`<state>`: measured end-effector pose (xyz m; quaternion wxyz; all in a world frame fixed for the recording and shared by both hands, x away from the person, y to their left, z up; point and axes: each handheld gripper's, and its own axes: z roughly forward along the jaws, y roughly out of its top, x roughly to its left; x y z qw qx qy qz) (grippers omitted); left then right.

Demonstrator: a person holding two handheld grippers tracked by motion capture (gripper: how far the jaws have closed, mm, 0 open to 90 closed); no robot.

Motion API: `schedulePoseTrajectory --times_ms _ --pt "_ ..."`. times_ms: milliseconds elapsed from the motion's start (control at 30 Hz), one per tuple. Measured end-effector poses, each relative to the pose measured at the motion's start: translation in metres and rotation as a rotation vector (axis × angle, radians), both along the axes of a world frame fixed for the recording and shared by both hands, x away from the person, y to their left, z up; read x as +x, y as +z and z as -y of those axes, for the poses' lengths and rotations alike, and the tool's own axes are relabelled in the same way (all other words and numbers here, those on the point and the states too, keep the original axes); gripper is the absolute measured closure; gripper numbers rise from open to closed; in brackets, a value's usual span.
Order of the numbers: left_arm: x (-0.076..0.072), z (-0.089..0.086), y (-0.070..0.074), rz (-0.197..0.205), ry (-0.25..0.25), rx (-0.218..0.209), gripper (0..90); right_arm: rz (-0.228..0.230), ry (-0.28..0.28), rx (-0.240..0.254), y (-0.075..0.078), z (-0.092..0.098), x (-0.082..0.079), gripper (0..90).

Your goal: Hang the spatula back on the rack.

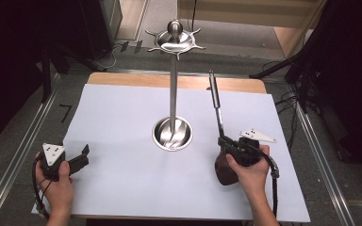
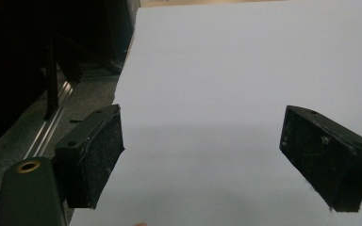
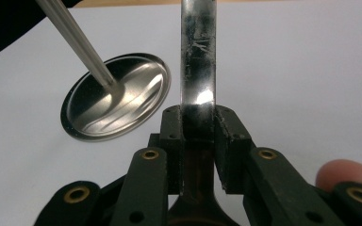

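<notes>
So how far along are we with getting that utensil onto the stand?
Done: the right claw is shut on the utensil, gripping its handle with the dark scoop end low beside the hand. In hand: it is held upright, right of the stand. Left: hanging it on one of the hooks at the top; none carries anything yet. The left claw is open above the white mat.

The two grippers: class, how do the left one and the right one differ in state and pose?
The left gripper has its jaws wide open with nothing between them; the right gripper is shut on the ladle's handle. The left gripper rests low at the white sheet's near left corner; the right gripper holds the ladle with its handle pointing away, right of the steel stand. Both are black, hand-held and two-jawed.
</notes>
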<state>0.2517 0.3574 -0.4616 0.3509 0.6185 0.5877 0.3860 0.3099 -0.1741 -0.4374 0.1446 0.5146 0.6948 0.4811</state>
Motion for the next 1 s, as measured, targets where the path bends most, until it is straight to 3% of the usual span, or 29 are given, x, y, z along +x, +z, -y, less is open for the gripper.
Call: schedulePoseTrajectory --times_ms 300,400,600,1000 --pt "-0.001 0.0 0.0 0.004 0.0 -0.001 15.1 0.086 0.017 0.054 0.005 0.002 -0.004 76.8" --pt "0.0 0.0 0.0 -0.001 0.001 -0.004 15.1 0.152 0.012 0.058 0.01 -0.001 -0.011 76.8" --pt "0.0 0.0 0.0 -0.003 0.002 0.003 15.1 0.197 0.027 0.056 0.013 -0.005 -0.014 76.8" --pt "0.0 0.001 0.0 -0.003 0.002 0.007 15.1 0.251 0.071 0.105 0.016 -0.004 -0.017 76.9"
